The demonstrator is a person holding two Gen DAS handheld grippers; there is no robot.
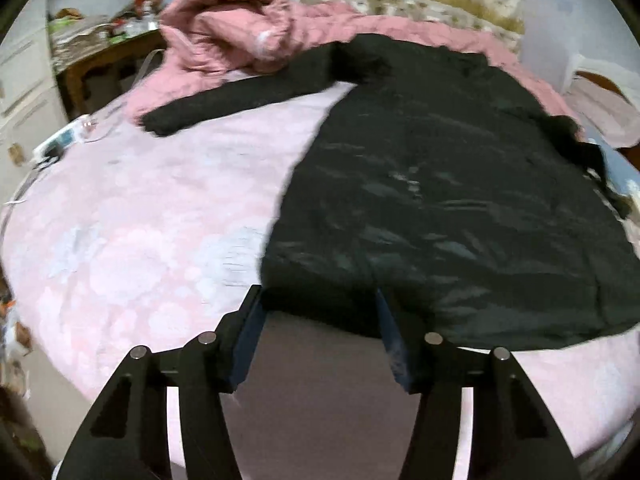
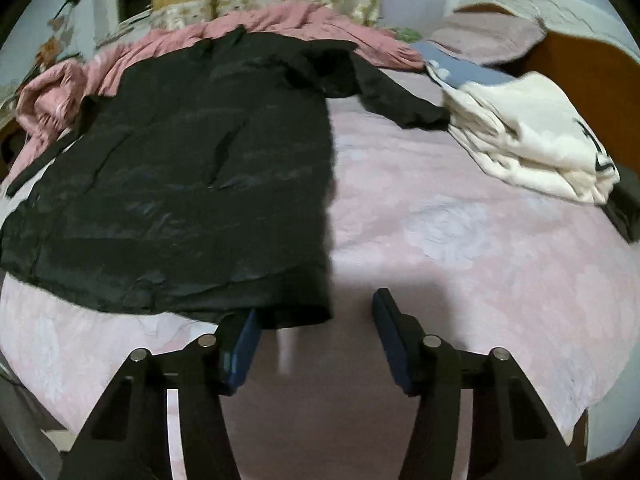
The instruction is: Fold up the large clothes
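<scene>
Both grippers [image 1: 320, 300] [image 2: 316, 308] open at black coat [image 1: 440, 200] hem, pink bed [image 1: 140, 220]

I take the coat [image 1: 440, 200] as my landmark: it lies spread on the bed [image 1: 140, 220], its hem toward me at the near edge. My left gripper [image 1: 320, 300] sits at that hem, fingers apart, over its left corner. My right gripper [image 2: 316, 312] sits at the hem's right corner. Behind the coat lies a bunched quilt [image 1: 228, 28]. To the coat's right rests a stack of folded clothes [image 2: 528, 132], touching one sleeve's end.
</scene>
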